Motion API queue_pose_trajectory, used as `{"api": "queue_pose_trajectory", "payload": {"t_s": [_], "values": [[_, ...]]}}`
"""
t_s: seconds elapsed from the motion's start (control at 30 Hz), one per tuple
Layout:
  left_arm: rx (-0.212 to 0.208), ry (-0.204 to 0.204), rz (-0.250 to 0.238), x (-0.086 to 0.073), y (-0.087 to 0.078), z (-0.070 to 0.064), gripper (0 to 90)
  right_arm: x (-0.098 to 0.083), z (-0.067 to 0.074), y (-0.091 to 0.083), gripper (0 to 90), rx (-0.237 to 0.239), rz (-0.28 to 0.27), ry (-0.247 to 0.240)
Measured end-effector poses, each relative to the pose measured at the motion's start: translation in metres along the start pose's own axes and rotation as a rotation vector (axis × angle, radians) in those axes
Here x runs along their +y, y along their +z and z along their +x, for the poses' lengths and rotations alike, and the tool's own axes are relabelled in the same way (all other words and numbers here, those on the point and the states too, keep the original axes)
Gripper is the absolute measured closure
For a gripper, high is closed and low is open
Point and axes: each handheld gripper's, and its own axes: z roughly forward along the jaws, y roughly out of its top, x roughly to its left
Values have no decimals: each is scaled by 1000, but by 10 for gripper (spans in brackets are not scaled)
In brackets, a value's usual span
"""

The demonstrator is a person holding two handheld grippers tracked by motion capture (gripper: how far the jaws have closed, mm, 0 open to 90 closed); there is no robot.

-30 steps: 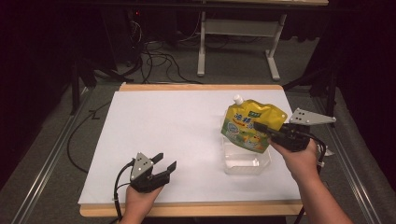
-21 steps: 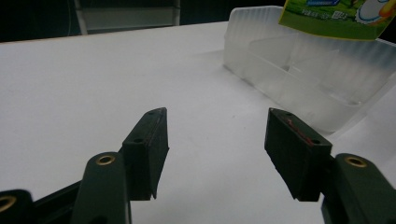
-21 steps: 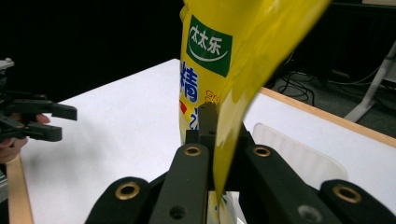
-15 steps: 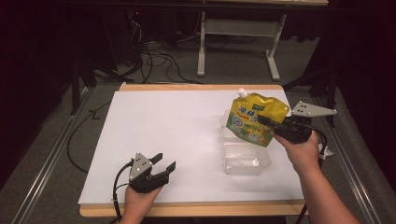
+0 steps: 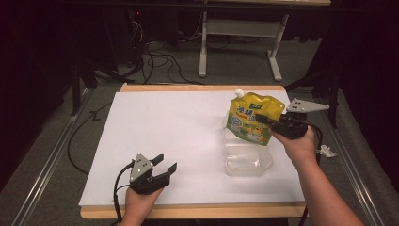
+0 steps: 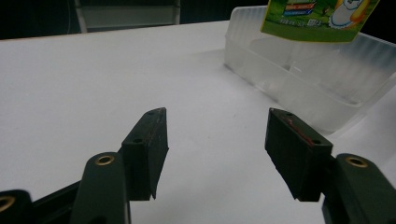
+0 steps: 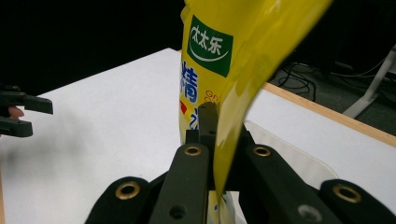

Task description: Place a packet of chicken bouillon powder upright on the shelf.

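1. The yellow spouted pouch hangs upright in the air, clear of the desk, directly above the far end of the clear plastic container. Judgement: it is held over the container so that it can be lowered in.
2. The spout points up and away from the person; the printed face is turned towards the left side of the desk. In the left tongs view the pouch's lower edge sits just above the container's rim, not resting inside it.
3. The container stands on the white sheet at the right side of the desk. It appears empty, which supports the reading that the pouch is the item to be placed.
4. The right tongs are fully closed on the pouch's right edge. In the right tongs view the jaws pinch the thin side seam, with the pouch body rising above them. The grip on the seam lets the pouch hang flat.
5. The left tongs are wide open and hold nothing. They rest low at the near left of the desk, well apart from the container, jaws aimed towards it.
6. Judgement: the left tongs are parked clear of the work, taking no part in this step.
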Motion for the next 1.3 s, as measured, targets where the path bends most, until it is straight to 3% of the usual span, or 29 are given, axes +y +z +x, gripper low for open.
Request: {"api": "queue_pose_trajectory", "payload": {"t_s": [0.3, 0.63, 1.3], "values": [[4, -2, -1, 0, 0, 1, 397, -2, -6, 9, 900, 7, 13, -7], [7, -1, 2, -1, 0, 0, 397, -4, -5, 15, 900, 15, 28, -32], [10, 9, 5, -1, 0, -1, 397, -8, -5, 22, 900, 7, 60, -37]]}}
